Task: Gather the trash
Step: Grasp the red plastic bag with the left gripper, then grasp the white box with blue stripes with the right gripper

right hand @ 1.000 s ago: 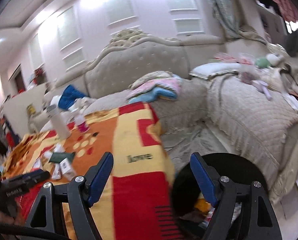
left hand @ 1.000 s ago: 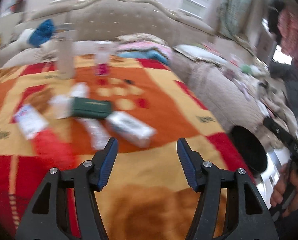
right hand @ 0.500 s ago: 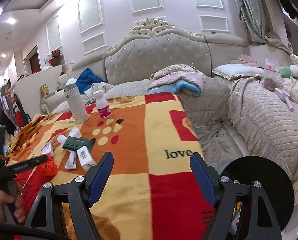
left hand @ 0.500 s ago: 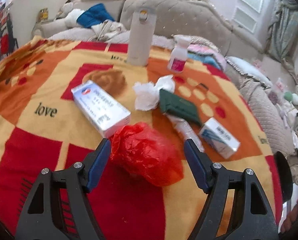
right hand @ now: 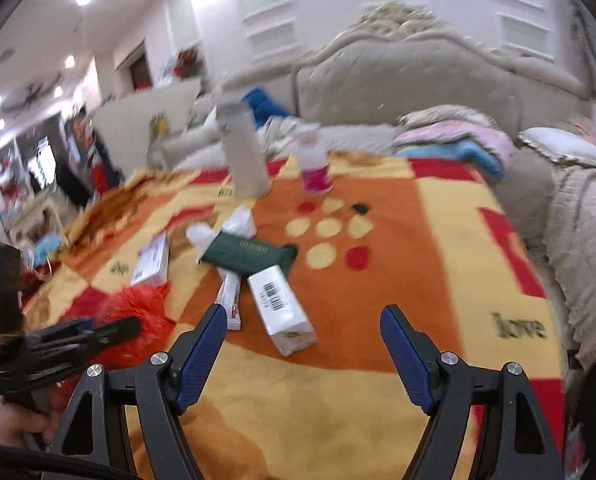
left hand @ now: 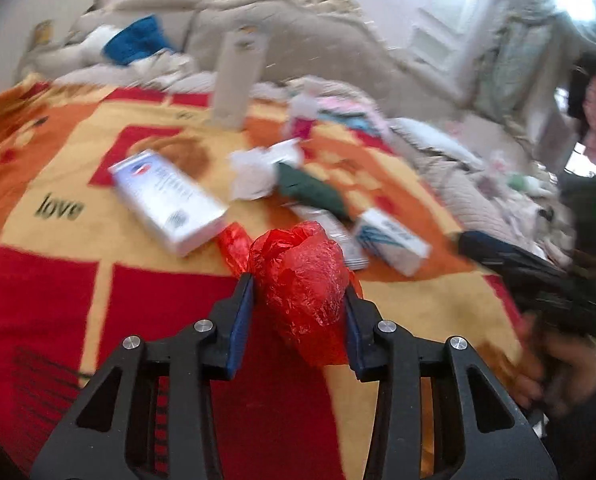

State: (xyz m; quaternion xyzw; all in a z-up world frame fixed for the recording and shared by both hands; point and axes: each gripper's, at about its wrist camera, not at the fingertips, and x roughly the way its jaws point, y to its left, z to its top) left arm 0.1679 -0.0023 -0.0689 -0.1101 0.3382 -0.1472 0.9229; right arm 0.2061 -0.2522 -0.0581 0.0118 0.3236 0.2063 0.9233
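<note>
The left gripper point(left hand: 299, 292) was closing on the crumpled red plastic bag point(left hand: 301, 276) at the blanket's point(left hand: 50, 240) near edge, pads touching both sides. It should squeeze fully before lifting. The right gripper point(right hand: 301, 344) hung spread wide and empty near the white box point(right hand: 280, 308).

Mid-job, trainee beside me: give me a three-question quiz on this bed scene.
1. True or false: the left gripper has the crumpled red plastic bag between its closing jaws.
2. Which lies on the long silver sachet? A) dark green flat box B) tall white flask C) small pink-labelled bottle
3. Fill in: the right gripper is ____ and holds nothing.

Key: 1 true; 2 A; 3 open
</note>
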